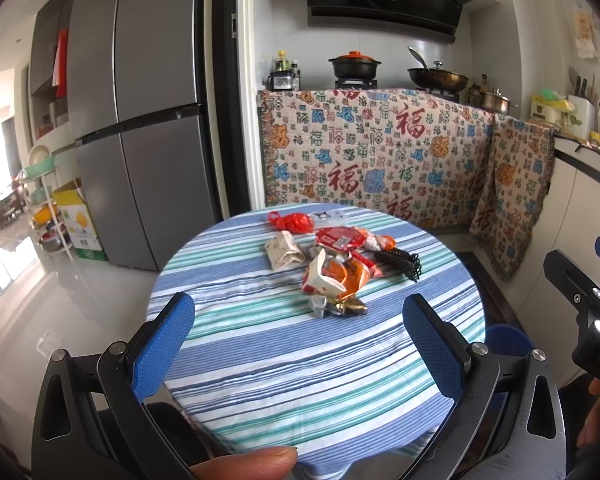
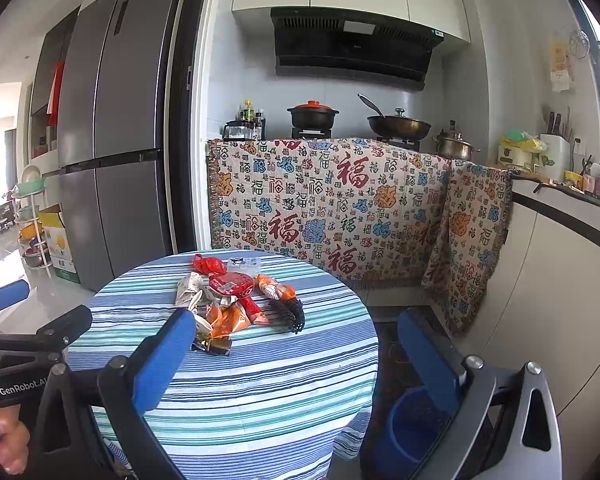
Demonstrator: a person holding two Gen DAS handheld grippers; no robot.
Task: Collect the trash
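A pile of trash lies on the far half of a round table with a blue striped cloth: a red plastic bag, a crumpled paper wrapper, a red packet, orange wrappers, a black mesh and a foil wrapper. The pile also shows in the right wrist view. My left gripper is open and empty above the table's near side. My right gripper is open and empty over the table's right edge. A blue bin stands on the floor right of the table.
A grey fridge stands at the left. A counter draped with a patterned cloth is behind the table, with pots on the stove. A rack and a cardboard box stand by the fridge.
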